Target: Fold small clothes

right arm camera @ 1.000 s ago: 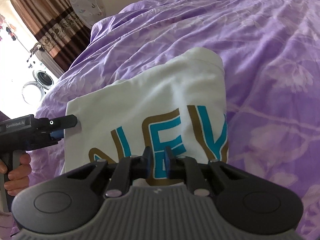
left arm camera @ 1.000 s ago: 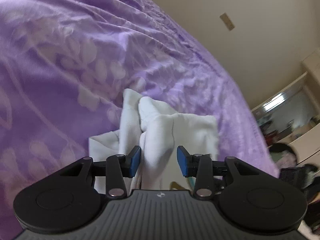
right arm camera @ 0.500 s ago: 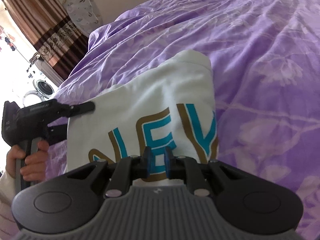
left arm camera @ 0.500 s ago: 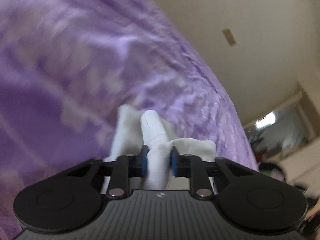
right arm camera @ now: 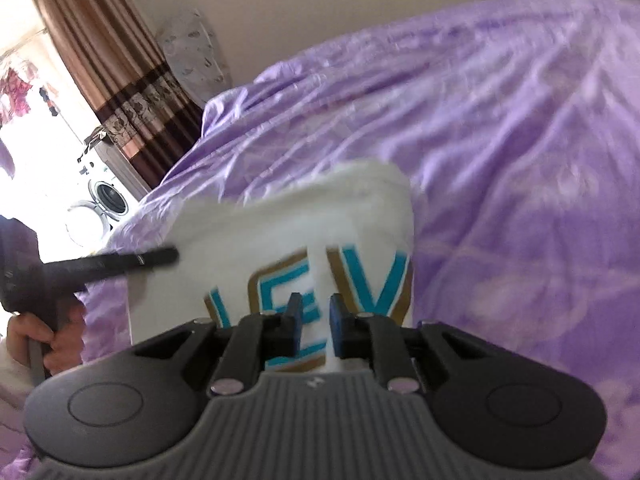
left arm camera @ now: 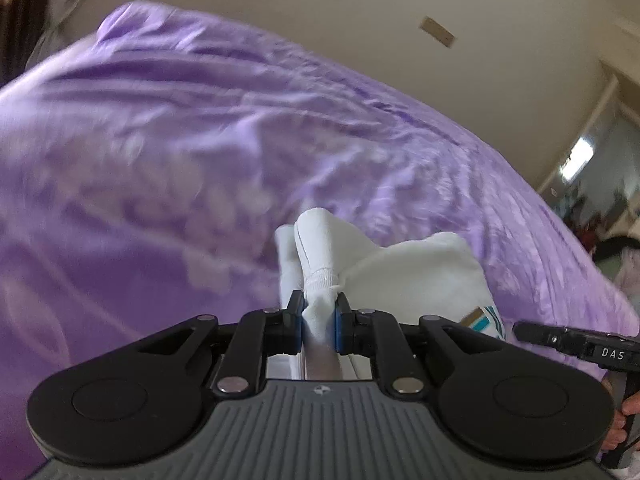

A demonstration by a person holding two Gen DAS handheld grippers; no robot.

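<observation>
A small white shirt (right arm camera: 288, 224) with teal and gold letters is held up off the purple bedspread (right arm camera: 520, 140). My right gripper (right arm camera: 312, 316) is shut on the shirt's near edge by the letters. My left gripper (left arm camera: 319, 320) is shut on a bunched white sleeve or corner of the same shirt (left arm camera: 412, 276). The left gripper also shows in the right wrist view (right arm camera: 120, 260) at the shirt's left edge, and the right gripper shows in the left wrist view (left arm camera: 576, 344) at the right. The shirt's lower part is hidden behind the grippers.
The bedspread (left arm camera: 160, 160) fills most of both views. A brown curtain (right arm camera: 108, 68) and a washing machine (right arm camera: 100, 200) stand beyond the bed's left side. A beige wall (left arm camera: 360, 20) runs behind the bed, with a doorway area (left arm camera: 592, 168) at the right.
My left gripper closed on the white cloth and lifted it. Both grippers rose together, and the shirt came up off the bed.
</observation>
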